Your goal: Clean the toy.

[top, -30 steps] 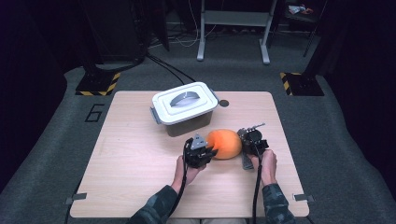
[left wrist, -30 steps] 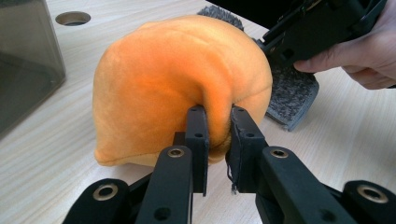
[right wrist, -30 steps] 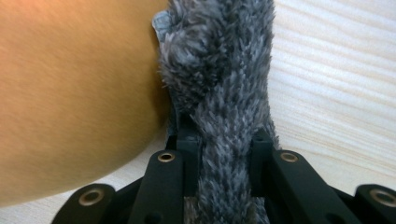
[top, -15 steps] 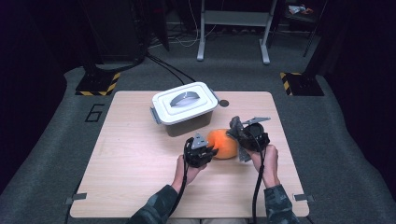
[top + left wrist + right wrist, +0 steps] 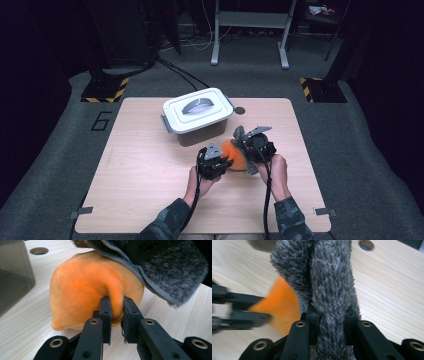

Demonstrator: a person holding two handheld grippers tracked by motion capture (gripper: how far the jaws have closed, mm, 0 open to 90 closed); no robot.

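An orange plush toy [image 5: 233,154] with a grey furry part [image 5: 239,133] lies on the wooden table [image 5: 140,165], just in front of a lidded box. My left gripper [image 5: 225,162] is shut on a fold of the orange plush [image 5: 82,287], pinched between its jaws [image 5: 116,302]. My right gripper [image 5: 245,146] is shut on the grey fur [image 5: 329,277], which runs up between its jaws [image 5: 332,312] and drapes over the top of the orange body [image 5: 282,307]. Seen from the left gripper view, the grey fur [image 5: 170,277] hangs over the plush's upper right.
A grey box with a white handled lid [image 5: 197,115] stands behind the toy, near the table's far middle. A small round hole [image 5: 240,110] is in the tabletop beside it. Bare wood lies to the left and front of the hands.
My right gripper has moved left and away from the person, carrying the grey fur up over the orange plush. The left gripper has held its place on the plush.
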